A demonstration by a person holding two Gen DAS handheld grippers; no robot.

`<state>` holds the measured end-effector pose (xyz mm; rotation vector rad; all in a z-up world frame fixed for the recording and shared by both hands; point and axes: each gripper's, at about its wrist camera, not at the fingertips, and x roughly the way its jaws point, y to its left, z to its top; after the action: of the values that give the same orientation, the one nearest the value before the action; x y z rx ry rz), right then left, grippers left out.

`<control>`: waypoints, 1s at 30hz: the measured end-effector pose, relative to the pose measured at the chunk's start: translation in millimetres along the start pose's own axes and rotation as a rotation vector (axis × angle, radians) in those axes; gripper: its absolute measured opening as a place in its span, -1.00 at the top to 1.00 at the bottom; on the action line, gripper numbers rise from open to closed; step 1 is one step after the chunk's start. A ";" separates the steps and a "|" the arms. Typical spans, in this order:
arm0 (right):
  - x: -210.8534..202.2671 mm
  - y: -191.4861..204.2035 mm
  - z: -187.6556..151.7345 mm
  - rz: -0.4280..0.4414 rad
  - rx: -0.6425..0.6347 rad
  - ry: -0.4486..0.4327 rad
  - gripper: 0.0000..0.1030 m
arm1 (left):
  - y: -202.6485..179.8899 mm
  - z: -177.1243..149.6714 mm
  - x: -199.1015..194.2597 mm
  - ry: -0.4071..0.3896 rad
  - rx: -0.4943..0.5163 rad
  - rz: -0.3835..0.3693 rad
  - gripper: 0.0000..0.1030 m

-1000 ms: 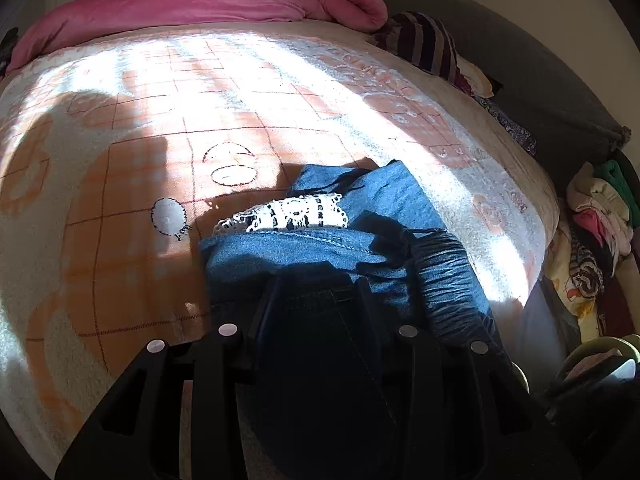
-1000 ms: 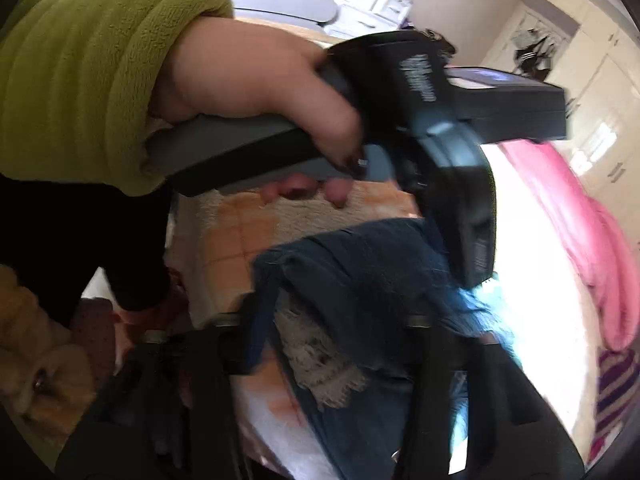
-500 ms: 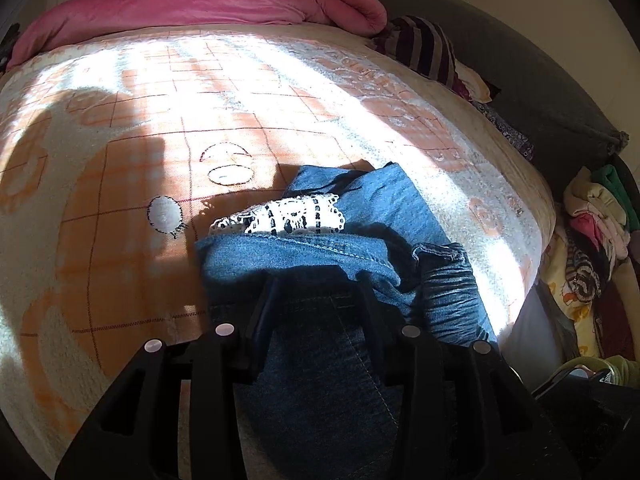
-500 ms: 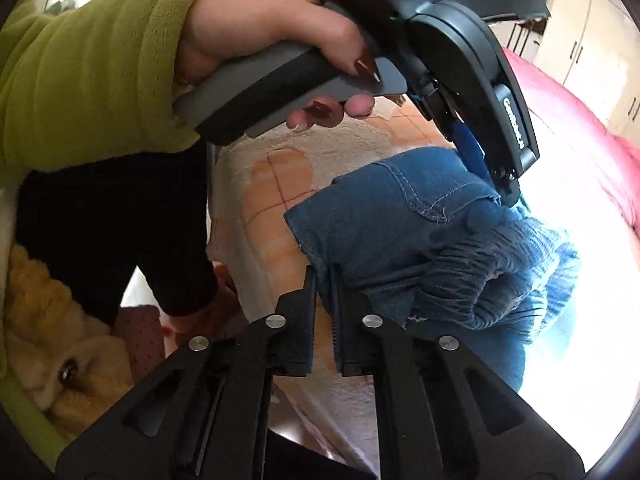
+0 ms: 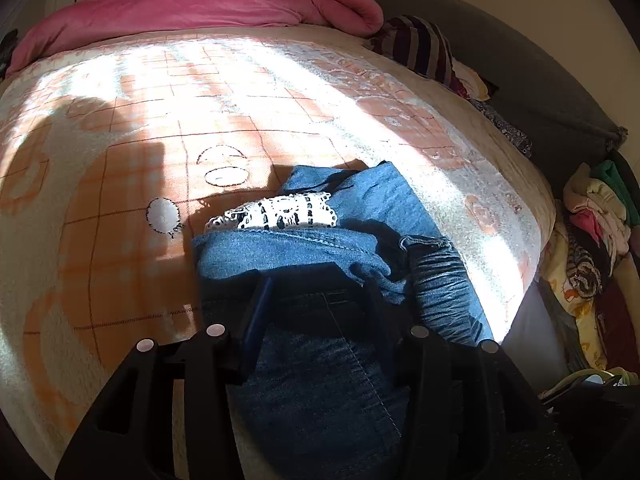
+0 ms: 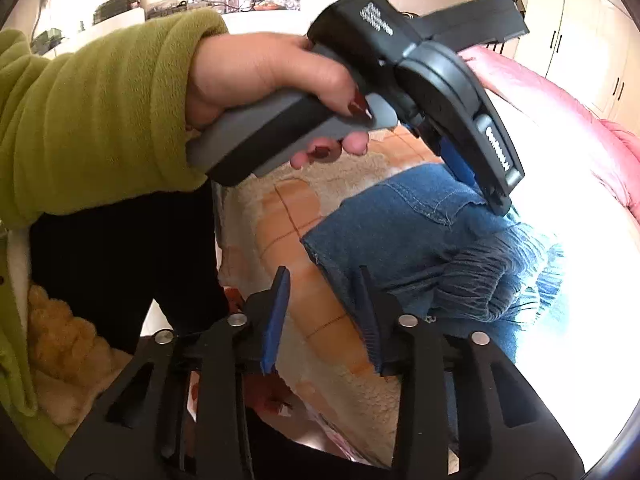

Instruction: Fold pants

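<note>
Blue denim pants (image 5: 340, 240) lie bunched in a folded heap on a bed's orange-checked blanket (image 5: 120, 208), near its right edge, a strip of white lace trim (image 5: 280, 214) showing at the fold. Only the left wrist view takes in the pink duvet (image 5: 200, 4) at the far end of the bed and the pile of clothes (image 5: 592, 232) beside it. Only the right wrist view shows the person's left hand (image 6: 264, 80), in a green fleece sleeve (image 6: 100, 116), gripping the left claw's handle above the pants (image 6: 400, 232). The left claw (image 5: 316, 280) stands parted over the denim, holding nothing. The right claw (image 6: 322, 280) is also parted and empty, at the pants' near edge.
</note>
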<state>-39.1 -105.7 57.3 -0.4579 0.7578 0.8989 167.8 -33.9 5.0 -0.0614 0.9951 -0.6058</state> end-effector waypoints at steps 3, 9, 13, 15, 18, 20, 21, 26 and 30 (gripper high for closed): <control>-2.8 1.8 3.7 -0.001 0.006 -0.012 0.38 | -0.5 -0.4 -0.5 -0.001 0.001 0.000 0.09; -14.9 -3.0 9.2 -0.020 0.046 -0.080 0.36 | -2.3 -1.4 -3.1 -0.003 0.004 -0.003 0.03; -16.0 -17.6 12.9 -0.052 0.126 -0.106 0.36 | -2.7 -2.0 -3.7 -0.004 0.005 -0.003 0.02; -8.2 -25.5 12.5 -0.064 0.167 -0.068 0.37 | -2.9 -2.1 -3.7 -0.004 0.003 -0.004 0.02; 12.8 -35.7 4.5 -0.111 0.213 0.052 0.52 | -3.0 -2.0 -3.7 -0.004 0.005 -0.004 0.01; 15.2 -41.1 -1.2 -0.090 0.260 0.049 0.52 | -3.1 -2.6 -4.2 -0.005 0.005 -0.006 0.01; 14.1 -42.6 -1.8 -0.084 0.277 0.046 0.52 | -3.0 -2.7 -4.2 -0.006 0.006 -0.005 0.01; 10.4 -39.5 1.9 -0.088 0.274 0.045 0.50 | -3.0 -3.0 -8.0 -0.017 0.001 -0.016 -0.11; -4.2 -44.4 0.2 -0.063 0.336 -0.004 0.46 | -1.4 -3.8 -20.4 -0.044 -0.003 -0.014 -0.16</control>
<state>-3.8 -132.4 62.7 -0.1817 0.8669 0.6968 156.0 -23.9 18.9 -0.0843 0.9535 -0.6131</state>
